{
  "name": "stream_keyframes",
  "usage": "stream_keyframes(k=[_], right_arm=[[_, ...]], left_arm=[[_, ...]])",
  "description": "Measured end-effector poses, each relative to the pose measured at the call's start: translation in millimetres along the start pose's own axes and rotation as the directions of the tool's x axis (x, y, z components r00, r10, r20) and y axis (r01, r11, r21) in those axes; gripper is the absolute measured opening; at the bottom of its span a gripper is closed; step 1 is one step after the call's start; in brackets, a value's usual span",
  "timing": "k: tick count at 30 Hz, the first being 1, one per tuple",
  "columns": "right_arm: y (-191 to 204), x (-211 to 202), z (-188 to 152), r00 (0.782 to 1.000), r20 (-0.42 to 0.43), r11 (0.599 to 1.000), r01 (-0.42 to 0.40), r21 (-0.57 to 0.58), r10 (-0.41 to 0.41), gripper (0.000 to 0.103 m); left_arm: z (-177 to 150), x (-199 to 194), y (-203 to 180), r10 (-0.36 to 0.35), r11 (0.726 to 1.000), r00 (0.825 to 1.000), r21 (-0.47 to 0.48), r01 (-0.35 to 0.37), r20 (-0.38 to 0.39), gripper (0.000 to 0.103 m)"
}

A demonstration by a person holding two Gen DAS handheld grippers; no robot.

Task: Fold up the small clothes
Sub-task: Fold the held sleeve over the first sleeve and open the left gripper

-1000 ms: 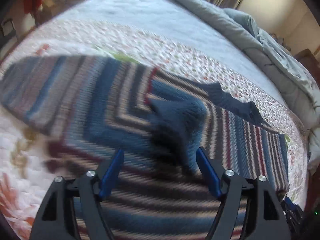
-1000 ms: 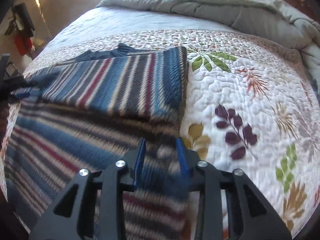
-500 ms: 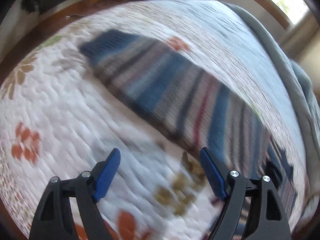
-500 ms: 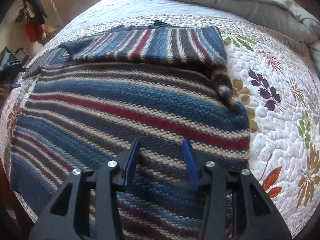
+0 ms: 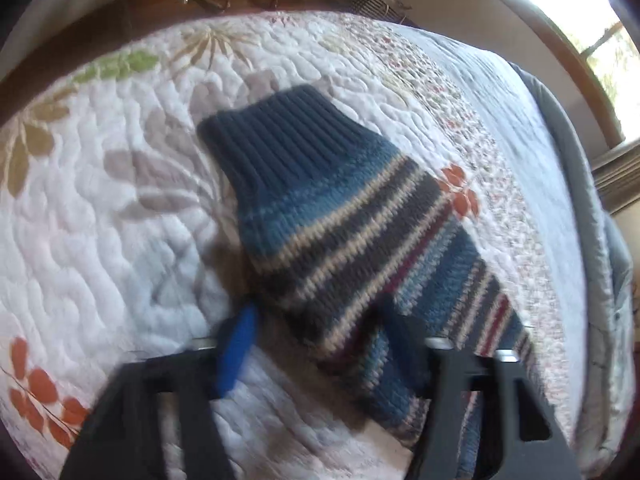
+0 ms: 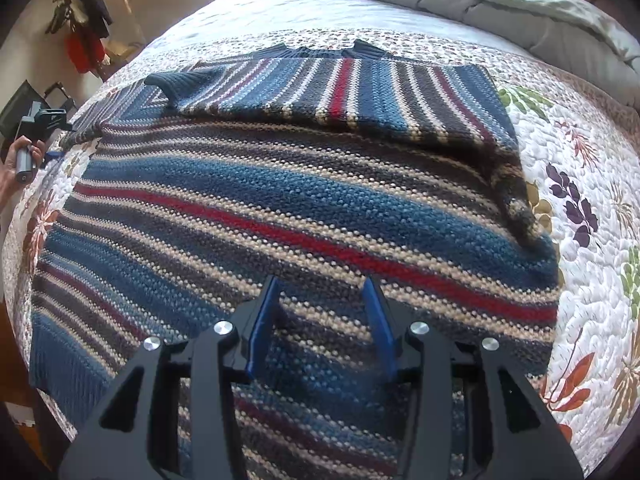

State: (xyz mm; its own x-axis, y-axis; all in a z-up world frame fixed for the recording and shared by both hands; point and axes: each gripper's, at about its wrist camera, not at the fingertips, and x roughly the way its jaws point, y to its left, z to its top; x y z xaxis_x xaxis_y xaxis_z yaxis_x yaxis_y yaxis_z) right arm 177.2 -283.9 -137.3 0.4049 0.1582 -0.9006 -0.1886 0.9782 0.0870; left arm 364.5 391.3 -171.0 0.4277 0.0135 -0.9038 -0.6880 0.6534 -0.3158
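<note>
A knit sweater (image 6: pixel 280 208) striped in blue, red, cream and grey lies flat on the quilt (image 6: pixel 580 160). One sleeve (image 6: pixel 340 96) is folded across its chest, with the cuff (image 6: pixel 180 80) pointing left. The other sleeve (image 5: pixel 360 232), with a dark blue ribbed cuff (image 5: pixel 280 140), stretches out over the quilt (image 5: pixel 100 220). My left gripper (image 5: pixel 320 328) straddles this sleeve with its jaws closing. One finger is at the sleeve's edge and the other over it, and a gap still shows. My right gripper (image 6: pixel 320 312) hangs open above the lower body, holding nothing.
A grey duvet (image 6: pixel 500 4) is bunched at the head of the bed. Wooden floor (image 5: pixel 80 32) runs past the bed's edge beyond the cuff. A window (image 5: pixel 600 20) is at the upper right. A person's hand (image 6: pixel 16 164) shows at the far left of the right wrist view.
My left gripper swung from the sweater's body out to the spread sleeve, rolled, and its jaws drew in. My right gripper shifted from the sweater's right edge to over its lower middle, jaws slightly wider.
</note>
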Motion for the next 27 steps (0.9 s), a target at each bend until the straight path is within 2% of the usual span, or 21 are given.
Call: stream_keyframes(k=[3,6,9,11,14,17,21,22,27], right_arm=[[1,1,-1,1.0,0.0,1.0,0.003,-0.004,-0.003,0.046],[1,0,-3,1.0,0.004,1.0,0.002,-0.01,-0.002,0.047],[-1,-2,-6,1.0,0.007,1.0,-0.008,-0.004,0.008,0.047],[-3,-5,-9,1.0,0.011,1.0,-0.012,0.005,0.012,0.047],[-8,-8,-14,1.0,0.018,0.999,-0.026,0.023,0.026,0.047],[-12,-11,-20,0.999,0.024,0.999,-0.039,0.035,0.038,0.047],[-16,-15,-25,0.997,0.039,0.997,-0.061,0.042,0.06,0.047],[-18,-16,-25,0.997,0.042,0.996,-0.069,0.048,0.067,0.047],[-27,-18,-29,0.994,0.053,0.992,-0.1,0.071,0.097,0.047]], left_arm=[[1,-3,2,-0.037,0.999,0.999,-0.005,0.037,0.004,0.014],[-3,-17,-7,-0.039,0.999,0.997,0.024,0.037,0.063,0.013],[-17,-43,-36,-0.055,0.993,0.985,0.11,0.037,0.161,0.012],[-26,-55,-59,-0.079,0.983,0.977,0.176,0.045,0.196,0.012],[-56,-77,-106,-0.135,0.947,0.965,0.317,0.058,0.226,0.012],[-99,-96,-157,-0.219,0.885,0.955,0.454,0.107,0.203,0.012],[-170,-110,-221,-0.304,0.771,0.942,0.618,0.155,0.142,0.012],[-193,-113,-235,-0.32,0.735,0.939,0.658,0.164,0.123,0.012],[-271,-107,-281,-0.371,0.614,0.928,0.759,0.217,0.035,0.012]])
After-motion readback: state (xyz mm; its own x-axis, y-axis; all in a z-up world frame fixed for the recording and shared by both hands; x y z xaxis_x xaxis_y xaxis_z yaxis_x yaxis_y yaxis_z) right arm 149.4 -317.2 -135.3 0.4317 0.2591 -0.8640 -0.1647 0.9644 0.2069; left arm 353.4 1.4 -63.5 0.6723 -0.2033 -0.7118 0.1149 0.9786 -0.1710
